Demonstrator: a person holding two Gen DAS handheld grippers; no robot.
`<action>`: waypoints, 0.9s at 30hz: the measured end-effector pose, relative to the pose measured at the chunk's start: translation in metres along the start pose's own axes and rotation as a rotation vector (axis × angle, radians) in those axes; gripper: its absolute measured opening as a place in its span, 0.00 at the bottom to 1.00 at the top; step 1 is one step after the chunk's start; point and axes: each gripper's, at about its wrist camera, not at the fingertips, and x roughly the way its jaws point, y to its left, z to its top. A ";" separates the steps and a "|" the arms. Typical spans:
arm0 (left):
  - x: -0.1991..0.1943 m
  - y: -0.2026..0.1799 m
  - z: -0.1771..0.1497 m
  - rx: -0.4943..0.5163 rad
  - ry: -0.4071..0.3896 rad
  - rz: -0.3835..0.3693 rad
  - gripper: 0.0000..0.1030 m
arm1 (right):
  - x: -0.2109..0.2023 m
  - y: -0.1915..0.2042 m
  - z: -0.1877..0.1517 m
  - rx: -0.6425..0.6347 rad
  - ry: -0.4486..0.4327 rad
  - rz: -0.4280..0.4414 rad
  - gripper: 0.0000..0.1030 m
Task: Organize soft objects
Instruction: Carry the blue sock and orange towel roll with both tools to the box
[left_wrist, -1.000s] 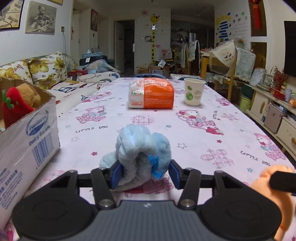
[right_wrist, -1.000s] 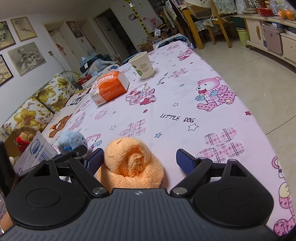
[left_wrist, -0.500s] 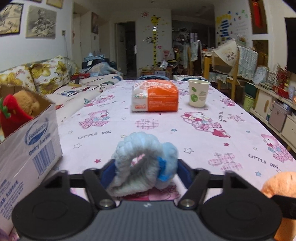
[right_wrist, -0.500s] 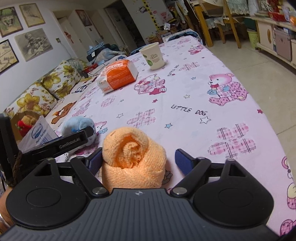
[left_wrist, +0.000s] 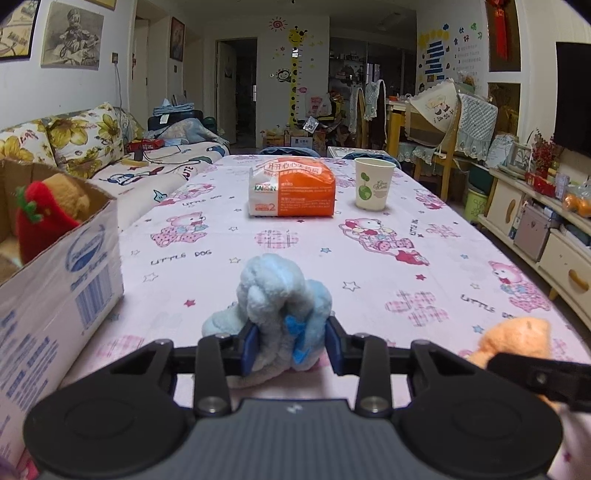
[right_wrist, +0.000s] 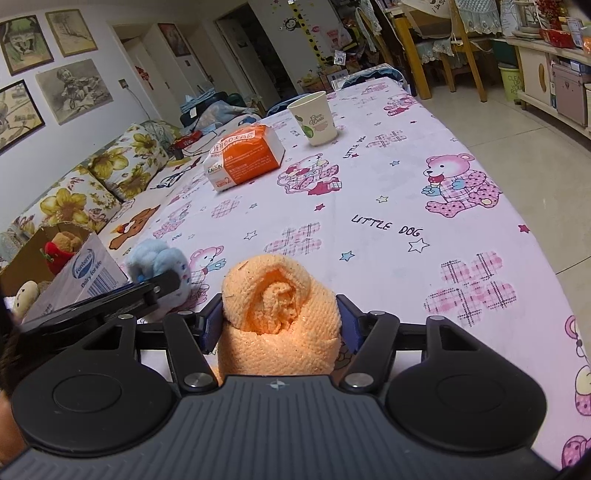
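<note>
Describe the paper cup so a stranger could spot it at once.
Start from the long table under its pink bear-print cloth and look to the far end. There an orange tissue pack lies flat, and the paper cup stands upright just right of it. It is the only cup: white, with a green sprout-and-globe print.

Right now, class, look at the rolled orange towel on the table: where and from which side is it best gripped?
Grip the orange towel across the middle of its roll, one finger on each rounded flank, coming in low from the near end where the spiral faces the camera. It lies as a compact bundle that would compress evenly. The right hand-held gripper sits just so, its pads pressed against both flanks.
</note>
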 end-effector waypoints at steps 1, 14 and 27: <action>-0.004 0.001 -0.002 -0.003 0.002 -0.005 0.35 | 0.000 0.001 0.000 -0.007 -0.001 -0.003 0.75; -0.047 0.011 -0.023 -0.017 0.040 -0.069 0.35 | -0.005 0.013 0.001 -0.054 -0.025 -0.035 0.75; -0.079 0.022 -0.012 0.011 0.005 -0.101 0.35 | -0.019 0.042 0.003 -0.126 -0.088 -0.071 0.75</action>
